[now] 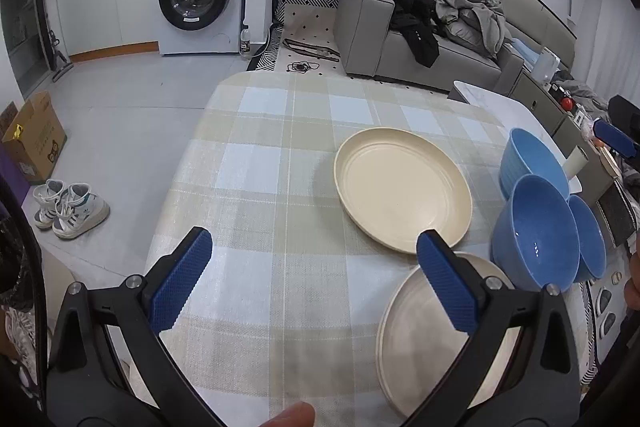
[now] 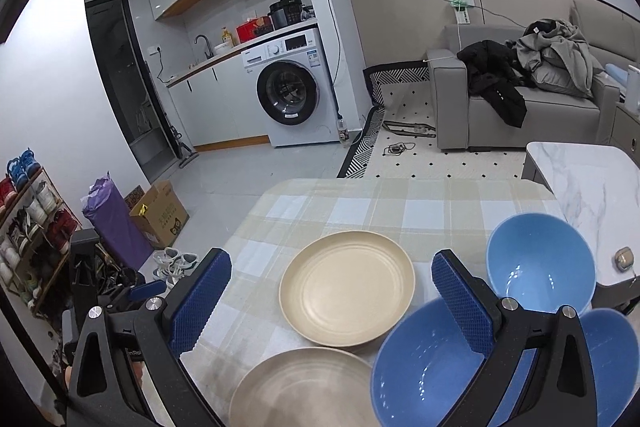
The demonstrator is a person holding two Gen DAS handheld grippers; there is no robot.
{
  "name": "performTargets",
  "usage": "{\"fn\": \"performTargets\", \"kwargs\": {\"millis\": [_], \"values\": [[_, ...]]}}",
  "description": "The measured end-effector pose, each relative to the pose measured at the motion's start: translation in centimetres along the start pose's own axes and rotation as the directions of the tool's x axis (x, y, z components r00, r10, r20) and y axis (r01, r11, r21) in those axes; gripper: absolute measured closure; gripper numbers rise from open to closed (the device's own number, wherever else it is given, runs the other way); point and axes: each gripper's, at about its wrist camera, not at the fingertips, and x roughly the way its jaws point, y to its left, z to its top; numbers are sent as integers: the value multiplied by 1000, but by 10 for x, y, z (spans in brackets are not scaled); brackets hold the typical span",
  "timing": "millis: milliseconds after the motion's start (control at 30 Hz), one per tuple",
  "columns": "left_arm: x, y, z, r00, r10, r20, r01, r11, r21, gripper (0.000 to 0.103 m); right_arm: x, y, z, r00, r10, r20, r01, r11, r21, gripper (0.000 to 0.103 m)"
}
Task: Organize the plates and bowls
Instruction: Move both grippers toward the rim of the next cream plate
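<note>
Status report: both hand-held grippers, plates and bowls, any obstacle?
Left hand-held gripper open, empty. Right hand-held gripper open, empty. Two cream plates, three blue bowls unstacked on table. Nothing blocking.

In the left wrist view, the near plate (image 1: 420,339) is partly hidden behind the right finger of the left gripper (image 1: 316,267). The third blue bowl (image 1: 588,239) peeks out from behind the front bowl (image 1: 536,231), so only a slice shows. In the right wrist view, the near plate (image 2: 300,387) is cut off by the bottom edge. The front bowl (image 2: 424,367) and the bowl beside it (image 2: 616,359) are partly covered by a finger of the right gripper (image 2: 332,295). The small thing on the marble table (image 2: 623,258) is too tiny to tell.
</note>
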Motion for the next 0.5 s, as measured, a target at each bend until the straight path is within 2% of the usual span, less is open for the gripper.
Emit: {"fn": "performTargets", "kwargs": {"millis": [300,500], "values": [[27,-6,25,1000,22,-12,-22,1000,-5,1,23,-32,38,1000,18,-16,-18,1000,22,1],[49,-9,37,999,22,-36,-22,1000,-15,1,59,-46,44,993,-21,-117,18,1000,-23,1]]}}
